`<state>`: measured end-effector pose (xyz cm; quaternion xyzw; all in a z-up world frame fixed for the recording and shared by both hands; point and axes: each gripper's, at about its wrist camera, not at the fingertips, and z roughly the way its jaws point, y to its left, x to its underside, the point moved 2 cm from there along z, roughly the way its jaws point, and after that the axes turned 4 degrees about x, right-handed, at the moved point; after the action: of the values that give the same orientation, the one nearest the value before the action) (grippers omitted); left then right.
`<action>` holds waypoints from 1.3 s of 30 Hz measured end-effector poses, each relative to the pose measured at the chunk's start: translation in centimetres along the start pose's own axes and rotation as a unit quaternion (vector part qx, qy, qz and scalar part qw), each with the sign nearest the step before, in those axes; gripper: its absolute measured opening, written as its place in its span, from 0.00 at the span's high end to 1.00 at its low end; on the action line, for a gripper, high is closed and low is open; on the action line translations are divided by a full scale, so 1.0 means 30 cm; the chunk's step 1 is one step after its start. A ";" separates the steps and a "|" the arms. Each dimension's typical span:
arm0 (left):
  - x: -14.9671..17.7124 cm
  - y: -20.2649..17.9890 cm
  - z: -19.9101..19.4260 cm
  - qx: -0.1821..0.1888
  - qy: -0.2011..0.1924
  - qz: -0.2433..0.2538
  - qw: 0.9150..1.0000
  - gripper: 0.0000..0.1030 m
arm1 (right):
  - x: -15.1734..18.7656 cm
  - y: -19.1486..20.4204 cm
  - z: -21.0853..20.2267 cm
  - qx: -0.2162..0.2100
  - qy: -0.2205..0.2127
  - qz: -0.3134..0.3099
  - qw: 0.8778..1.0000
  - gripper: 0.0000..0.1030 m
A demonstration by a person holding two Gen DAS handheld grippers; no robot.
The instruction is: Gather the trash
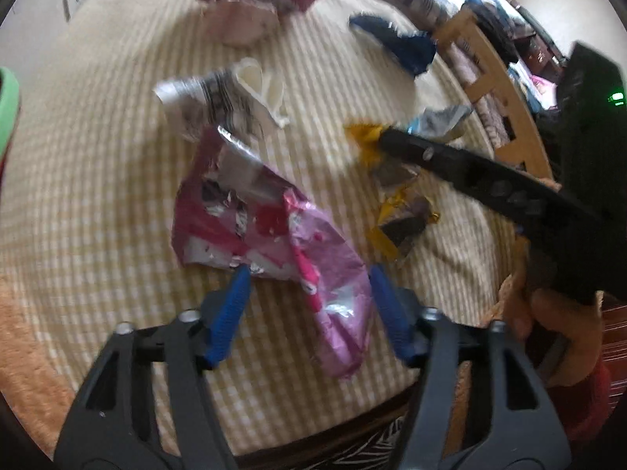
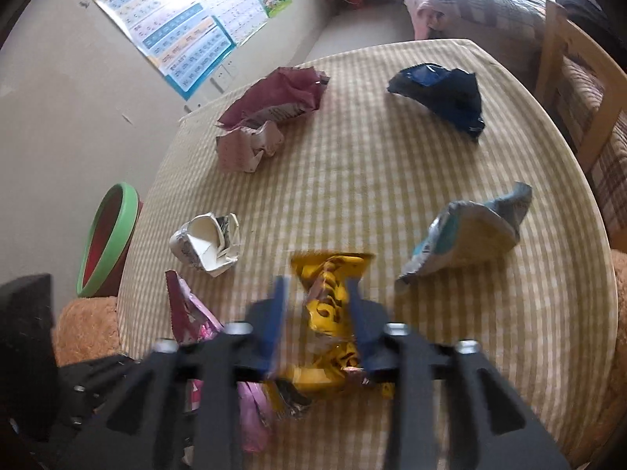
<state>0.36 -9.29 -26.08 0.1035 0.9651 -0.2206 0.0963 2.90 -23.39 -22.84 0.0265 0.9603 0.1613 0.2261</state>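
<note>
- Left tongs point(image 1: 307, 305) are spread, blue fingers on either side of the pink wrapper point(image 1: 274, 235), which lies flat on the checked counter point(image 1: 98, 196)
- Right tongs point(image 2: 315, 313) straddle the yellow wrapper point(image 2: 329, 305); blur hides whether they pinch it
- Elsewhere on the counter, apart from one another: a crushed white cup point(image 2: 207, 243), a maroon bag point(image 2: 274, 94), a dark blue bag point(image 2: 443, 94), a grey-blue bag point(image 2: 470, 231)
- A green-rimmed bin point(image 2: 106, 239) stands just beside the counter's left edge
</note>
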 end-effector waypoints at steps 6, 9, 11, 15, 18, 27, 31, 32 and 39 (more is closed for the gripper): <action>0.008 0.052 -0.034 0.002 -0.004 -0.017 1.000 0.79 | -0.007 -0.030 -0.018 -0.006 -0.011 0.025 1.000 0.56; 0.005 0.084 -0.075 -0.012 -0.019 -0.026 0.999 0.76 | -0.004 -0.035 -0.011 -0.003 -0.008 0.025 1.000 0.56; 0.000 0.101 -0.097 -0.009 -0.023 -0.033 0.999 0.64 | -0.001 -0.035 -0.005 -0.001 -0.006 0.025 1.000 0.56; -0.020 0.121 -0.115 -0.003 -0.035 -0.050 0.998 0.43 | 0.003 -0.039 0.001 0.002 -0.004 0.029 1.000 0.56; -0.050 0.131 -0.072 0.010 -0.028 -0.072 0.997 0.43 | 0.005 -0.039 -0.002 0.004 -0.004 0.030 1.000 0.55; -0.061 0.103 -0.018 -0.002 -0.023 -0.047 0.999 0.72 | -0.008 -0.054 -0.068 0.002 -0.031 0.044 0.999 0.55; -0.051 0.099 -0.059 -0.006 -0.036 -0.038 0.999 0.83 | -0.020 -0.084 -0.107 0.014 -0.050 0.060 0.997 0.53; -0.050 0.093 -0.074 -0.006 -0.041 -0.033 0.999 0.84 | -0.024 -0.101 -0.115 0.023 -0.055 0.069 0.996 0.47; -0.027 0.082 -0.151 -0.023 -0.071 -0.008 0.997 0.84 | -0.039 -0.205 -0.079 0.027 -0.037 0.137 0.990 0.42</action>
<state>1.09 -5.22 -22.88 0.0780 0.9614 -0.2060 0.1649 3.04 -30.07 -22.32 0.1695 0.9426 0.1638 0.2364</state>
